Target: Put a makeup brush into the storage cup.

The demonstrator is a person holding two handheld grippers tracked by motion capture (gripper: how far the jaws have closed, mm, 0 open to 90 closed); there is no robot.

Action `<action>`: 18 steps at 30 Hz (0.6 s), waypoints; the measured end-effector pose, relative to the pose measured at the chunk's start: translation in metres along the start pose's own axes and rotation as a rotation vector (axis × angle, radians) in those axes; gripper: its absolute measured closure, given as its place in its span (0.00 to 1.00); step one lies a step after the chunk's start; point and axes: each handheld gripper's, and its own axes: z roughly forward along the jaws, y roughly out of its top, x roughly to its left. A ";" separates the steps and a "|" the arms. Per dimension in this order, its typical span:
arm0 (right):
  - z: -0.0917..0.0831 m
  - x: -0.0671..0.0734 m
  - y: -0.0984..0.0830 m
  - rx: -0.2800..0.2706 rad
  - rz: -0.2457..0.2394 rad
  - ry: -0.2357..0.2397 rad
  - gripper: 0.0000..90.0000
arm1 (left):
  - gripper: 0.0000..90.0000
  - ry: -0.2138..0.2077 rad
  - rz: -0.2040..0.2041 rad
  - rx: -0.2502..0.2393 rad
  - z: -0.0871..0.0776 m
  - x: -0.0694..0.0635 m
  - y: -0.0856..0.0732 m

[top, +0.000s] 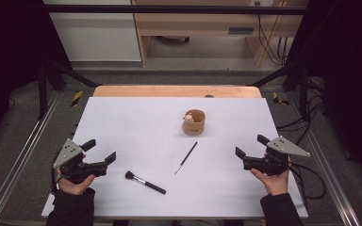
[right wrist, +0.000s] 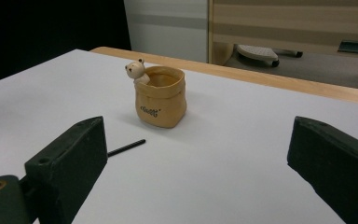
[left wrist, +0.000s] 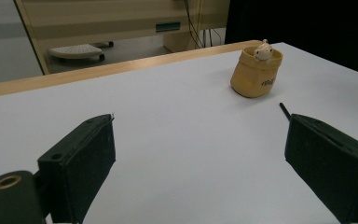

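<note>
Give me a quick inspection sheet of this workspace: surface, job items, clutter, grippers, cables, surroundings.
Surface: white table top with a wooden far edge, looks clean.
Job's things: tan holder with a small bear figure on its rim, upright; thin brush and thick brush lying flat in front of it, apart.
Clutter: nothing seen.
Grippers: left gripper and right gripper both open, holding nothing, at the table's near corners.
Cables: black cable trailing from the right gripper; more by the far wall.
Surroundings: metal frame rails, wooden furniture behind, dark curtains at the sides.
</note>
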 end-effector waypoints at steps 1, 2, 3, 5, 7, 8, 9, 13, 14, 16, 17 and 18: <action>0.000 0.000 0.000 -0.004 0.004 -0.001 0.06 | 0.09 0.000 0.001 0.001 0.000 -0.001 0.001; -0.001 0.000 0.001 -0.004 0.005 -0.001 0.06 | 0.09 -0.002 0.006 0.001 0.001 -0.001 0.002; -0.001 0.000 0.001 -0.004 0.005 -0.001 0.06 | 0.09 -0.002 0.006 0.001 0.001 -0.001 0.002; -0.002 -0.001 0.001 -0.005 0.005 -0.006 0.06 | 0.09 -0.008 0.012 0.004 0.002 -0.003 0.003; -0.002 -0.001 0.001 -0.007 0.003 -0.005 0.06 | 0.09 -0.014 0.015 0.011 0.003 -0.005 0.004; -0.002 -0.001 0.001 -0.006 0.003 -0.006 0.06 | 0.09 -0.019 0.017 0.015 0.004 -0.006 0.004; -0.003 0.000 0.001 -0.002 0.002 -0.008 0.06 | 0.09 -0.024 0.025 0.024 0.004 -0.007 0.004; -0.002 0.002 0.002 -0.002 -0.003 -0.004 0.06 | 0.09 -0.054 0.043 0.048 0.008 -0.011 0.003; -0.002 0.002 0.003 -0.002 -0.012 -0.003 0.06 | 0.09 -0.059 0.049 0.057 0.009 -0.013 0.002; -0.001 0.004 0.003 0.002 -0.010 -0.004 0.06 | 0.09 -0.075 0.062 0.075 0.011 -0.015 0.002; -0.001 0.005 0.004 0.001 -0.009 -0.002 0.06 | 0.09 -0.082 0.066 0.083 0.013 -0.016 0.001; -0.001 0.005 0.004 0.003 -0.012 0.003 0.06 | 0.10 -0.089 0.068 0.088 0.014 -0.018 0.001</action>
